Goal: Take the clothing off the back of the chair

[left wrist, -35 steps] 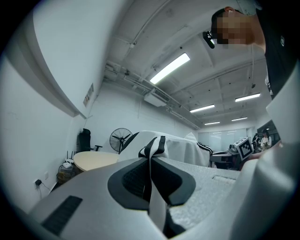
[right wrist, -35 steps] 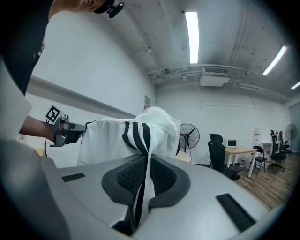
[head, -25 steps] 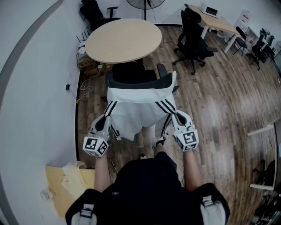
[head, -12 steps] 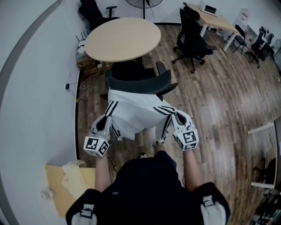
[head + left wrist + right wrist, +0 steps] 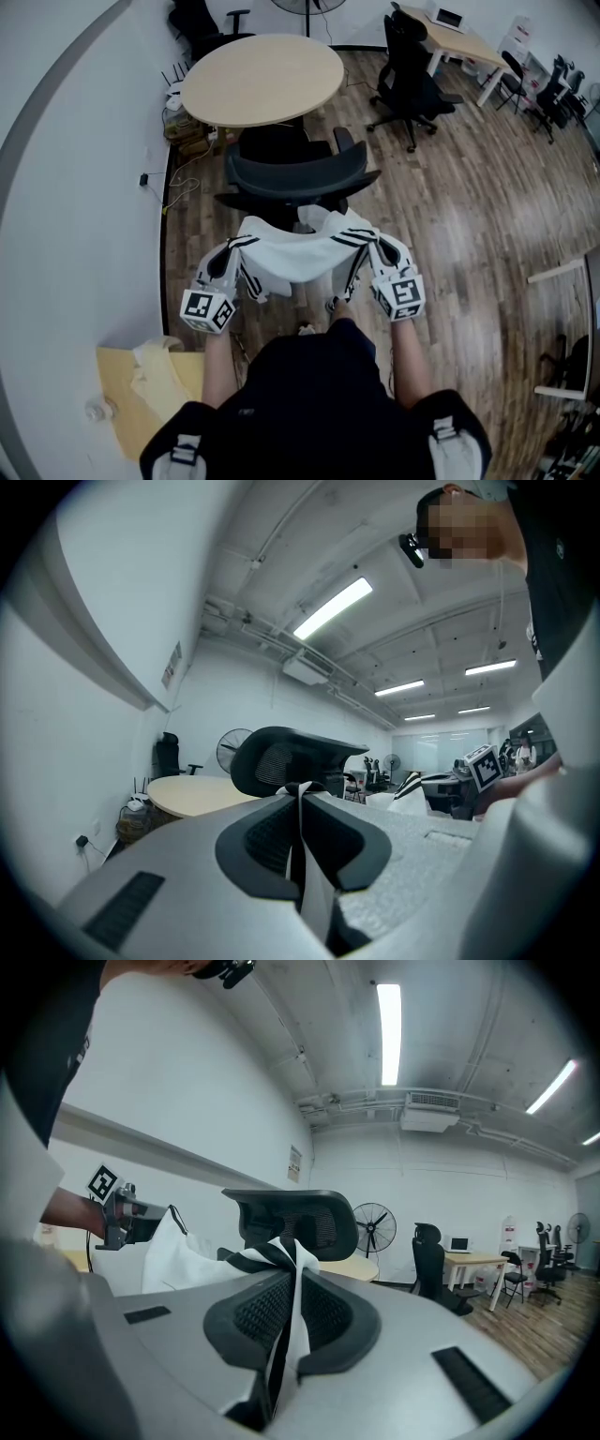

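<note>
A white garment with black stripes hangs stretched between my two grippers, just in front of the black office chair and clear of its backrest. My left gripper is shut on the garment's left edge; a white fold is pinched between its jaws. My right gripper is shut on the right edge, where striped cloth bunches between the pads. The chair's mesh backrest stands bare beyond the cloth. The garment's lower part sags below my hands.
A round wooden table stands behind the chair. Further black chairs and a desk sit at the back right. A white wall runs along the left, with cables at its foot. A standing fan is near the table.
The garment has come off the chair's backrest and been drawn toward me; the backrest is now bare. Both grippers stay shut on it, nearly where they were.
</note>
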The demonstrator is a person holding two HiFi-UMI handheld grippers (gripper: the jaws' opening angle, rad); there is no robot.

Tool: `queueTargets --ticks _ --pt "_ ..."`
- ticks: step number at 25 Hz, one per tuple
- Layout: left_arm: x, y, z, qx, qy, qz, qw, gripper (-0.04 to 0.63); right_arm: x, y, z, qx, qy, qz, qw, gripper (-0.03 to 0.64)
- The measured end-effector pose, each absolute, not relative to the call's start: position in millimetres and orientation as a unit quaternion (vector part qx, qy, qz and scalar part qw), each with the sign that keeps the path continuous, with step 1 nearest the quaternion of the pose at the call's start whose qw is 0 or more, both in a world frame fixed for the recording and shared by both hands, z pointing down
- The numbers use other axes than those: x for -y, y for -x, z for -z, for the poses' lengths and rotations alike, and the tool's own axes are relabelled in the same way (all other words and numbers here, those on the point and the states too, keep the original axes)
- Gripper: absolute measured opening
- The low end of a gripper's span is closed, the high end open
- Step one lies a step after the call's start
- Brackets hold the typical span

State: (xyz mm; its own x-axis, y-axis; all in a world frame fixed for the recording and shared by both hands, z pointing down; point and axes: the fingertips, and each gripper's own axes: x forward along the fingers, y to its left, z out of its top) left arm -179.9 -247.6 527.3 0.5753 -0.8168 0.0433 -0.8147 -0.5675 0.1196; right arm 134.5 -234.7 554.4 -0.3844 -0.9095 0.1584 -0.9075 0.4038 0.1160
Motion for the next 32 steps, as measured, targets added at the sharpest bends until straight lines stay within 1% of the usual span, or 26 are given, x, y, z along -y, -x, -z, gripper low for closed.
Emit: queueTargets --ticks 10,32 --pt "235.2 178.2 -525.9 0.46 -0.886 0.012 0.063 0.011 220.6 -142.9 -550.2 0.827 -0.554 0.006 0.099 0.009" --pt "193.5 172.7 -524.6 0.447 -0.893 0.011 0.056 0.011 172.2 -151.6 -542.5 0.823 -0.562 0.015 0.076 0.009"
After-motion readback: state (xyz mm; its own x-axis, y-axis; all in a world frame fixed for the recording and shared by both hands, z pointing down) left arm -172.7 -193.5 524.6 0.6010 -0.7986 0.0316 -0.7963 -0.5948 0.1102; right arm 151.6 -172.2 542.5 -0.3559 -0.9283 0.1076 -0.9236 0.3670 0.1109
